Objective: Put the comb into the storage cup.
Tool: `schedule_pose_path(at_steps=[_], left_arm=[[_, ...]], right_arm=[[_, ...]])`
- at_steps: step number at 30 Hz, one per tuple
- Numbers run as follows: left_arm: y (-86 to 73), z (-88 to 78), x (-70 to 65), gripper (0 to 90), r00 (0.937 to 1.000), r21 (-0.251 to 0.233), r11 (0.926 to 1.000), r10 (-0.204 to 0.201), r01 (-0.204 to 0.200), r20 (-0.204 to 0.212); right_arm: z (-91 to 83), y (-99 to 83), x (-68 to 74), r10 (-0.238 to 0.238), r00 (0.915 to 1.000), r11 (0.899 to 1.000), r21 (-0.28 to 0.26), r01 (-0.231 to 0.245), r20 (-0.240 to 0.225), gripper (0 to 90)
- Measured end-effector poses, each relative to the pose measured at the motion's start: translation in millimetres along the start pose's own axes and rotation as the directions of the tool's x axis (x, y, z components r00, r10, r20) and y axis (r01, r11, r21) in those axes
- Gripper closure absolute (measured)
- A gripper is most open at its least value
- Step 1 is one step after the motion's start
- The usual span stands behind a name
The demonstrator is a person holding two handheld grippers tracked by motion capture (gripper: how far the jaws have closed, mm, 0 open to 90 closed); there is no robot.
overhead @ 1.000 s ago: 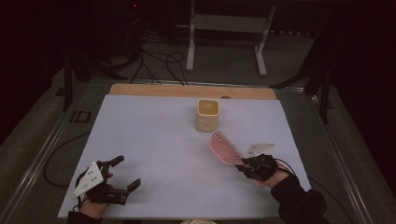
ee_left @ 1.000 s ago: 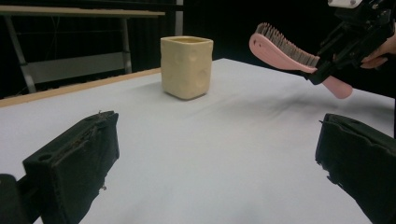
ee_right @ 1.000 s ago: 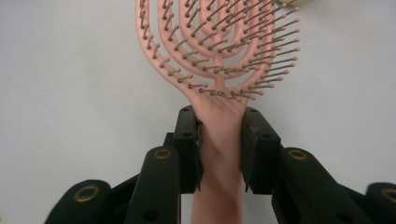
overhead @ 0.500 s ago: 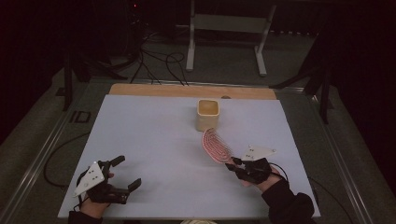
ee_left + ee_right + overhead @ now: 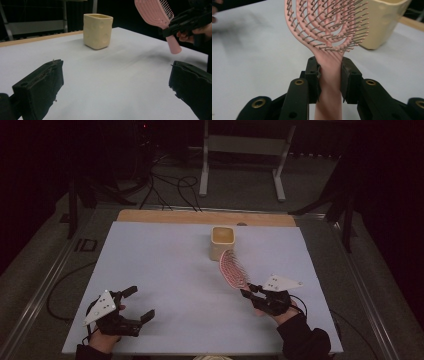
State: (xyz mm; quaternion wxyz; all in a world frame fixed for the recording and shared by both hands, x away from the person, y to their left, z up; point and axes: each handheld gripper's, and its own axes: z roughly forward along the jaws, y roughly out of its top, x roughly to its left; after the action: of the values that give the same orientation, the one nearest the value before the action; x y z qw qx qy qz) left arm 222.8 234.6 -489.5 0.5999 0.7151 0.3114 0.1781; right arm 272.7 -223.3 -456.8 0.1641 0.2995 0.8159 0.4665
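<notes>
A pink hairbrush [image 5: 329, 37] is pinched by its handle between the jaws of the right gripper [image 5: 255, 294], its bristled head raised off the white table [image 5: 165, 270] ahead of the jaws. A cream-yellow cup [image 5: 222, 241] is seen just beyond the brush head. The left gripper [image 5: 136, 303] is held low over the table, well apart from the brush, with its jaws spread wide and nothing between them.

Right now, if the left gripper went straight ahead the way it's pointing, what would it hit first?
Probably nothing close: the left gripper is open over bare table. The yellow cup stands farther on, slightly left of its line, so it might meet that first, though depth is unclear.
</notes>
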Motion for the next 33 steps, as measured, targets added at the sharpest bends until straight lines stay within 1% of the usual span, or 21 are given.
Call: schedule_pose_path(at_steps=[1,2,3,5,6,7,8,9,10,11,13,19,23,25,27,28,29,31,33], left_arm=[[0.7,0.4,0.1,0.3,0.9999,-0.002,1.0000,-0.009,0.009,0.004],[2.4,1.4,0.9,0.3,0.9999,0.006,0.9998,-0.017,0.017,0.001],[2.4,1.4,0.9,0.3,0.9999,0.006,0.9998,-0.017,0.017,0.001],[5.1,2.3,1.7,0.3,0.9996,0.012,0.9995,-0.030,0.030,-0.005],[7.0,2.5,2.2,0.3,0.9995,0.016,0.9994,-0.031,0.031,-0.003],[9.4,3.2,2.2,0.3,0.9994,0.020,0.9992,-0.035,0.035,-0.003],[12.3,3.4,1.9,0.3,0.9995,0.028,0.9991,-0.031,0.031,-0.003],[15.4,3.8,1.7,0.3,0.9996,0.029,0.9992,-0.027,0.027,-0.001],[18.6,4.2,1.4,0.3,0.9997,0.026,0.9994,-0.025,0.025,0.002],[21.9,4.8,1.2,0.3,0.9997,0.030,0.9993,-0.024,0.024,0.001],[28.3,5.9,0.7,0.3,0.9992,0.024,0.9991,-0.036,0.035,0.016],[46.7,13.6,-2.9,0.3,0.9988,0.034,0.9990,-0.031,0.030,0.036],[59.7,20.7,-5.8,0.3,0.9975,0.041,0.9984,-0.041,0.039,0.057],[67.3,24.0,-7.2,0.3,0.9974,0.052,0.9980,-0.039,0.036,0.060],[75.5,27.4,-8.4,0.3,0.9963,0.053,0.9976,-0.049,0.045,0.071],[79.3,29.5,-9.3,0.3,0.9957,0.055,0.9972,-0.054,0.050,0.075],[83.0,31.4,-10.4,0.3,0.9950,0.053,0.9975,-0.051,0.046,0.086],[89.9,36.2,-13.4,0.4,0.9947,0.068,0.9970,-0.044,0.037,0.094],[95.8,41.7,-16.3,0.4,0.9934,0.072,0.9969,-0.039,0.031,0.108]], right_arm=[[0.0,0.0,0.0,0.000,1.0000,1.000,0.000,0.000,0.000,71.1],[0.5,-0.7,0.6,-0.002,1.0000,1.000,-0.005,0.002,-0.001,71.2],[0.5,-0.7,0.6,-0.002,1.0000,1.000,-0.005,0.002,-0.001,71.2],[1.0,-0.4,1.2,-0.003,1.0000,1.000,-0.007,0.003,-0.006,71.2],[0.8,-0.4,2.4,-0.001,1.0000,1.000,-0.010,0.001,0.004,71.2],[0.7,-0.3,2.6,-0.001,1.0000,1.000,-0.011,0.001,0.000,71.2],[0.6,-0.4,3.0,-0.011,0.9999,1.000,-0.009,0.011,0.002,71.2],[0.6,-0.4,3.0,-0.011,0.9999,1.000,-0.009,0.011,0.002,71.2],[0.8,-0.8,2.9,0.000,1.0000,1.000,-0.009,0.000,-0.004,71.2],[0.8,-0.8,2.9,0.000,1.0000,1.000,-0.009,0.000,-0.004,71.2],[0.9,-1.1,2.0,0.007,0.9999,1.000,-0.009,-0.007,-0.009,71.2],[0.0,-1.6,1.1,0.014,0.9999,1.000,-0.012,-0.014,-0.008,71.3],[-1.2,-1.1,1.2,0.016,0.9999,1.000,-0.019,-0.017,-0.005,71.3],[-1.8,-0.5,1.2,0.024,0.9997,0.999,-0.022,-0.024,-0.010,71.4],[-2.2,-0.2,1.0,0.025,0.9996,0.999,-0.024,-0.025,-0.013,71.4],[-2.4,-0.1,1.3,0.022,0.9997,0.999,-0.025,-0.022,-0.007,71.4],[-2.5,-0.1,1.4,0.023,0.9997,0.999,-0.027,-0.023,-0.005,71.4],[-2.7,-0.1,1.4,0.022,0.9998,0.999,-0.027,-0.022,-0.004,71.5],[-2.7,0.0,1.2,0.021,0.9998,0.999,-0.027,-0.022,-0.006,71.5]])
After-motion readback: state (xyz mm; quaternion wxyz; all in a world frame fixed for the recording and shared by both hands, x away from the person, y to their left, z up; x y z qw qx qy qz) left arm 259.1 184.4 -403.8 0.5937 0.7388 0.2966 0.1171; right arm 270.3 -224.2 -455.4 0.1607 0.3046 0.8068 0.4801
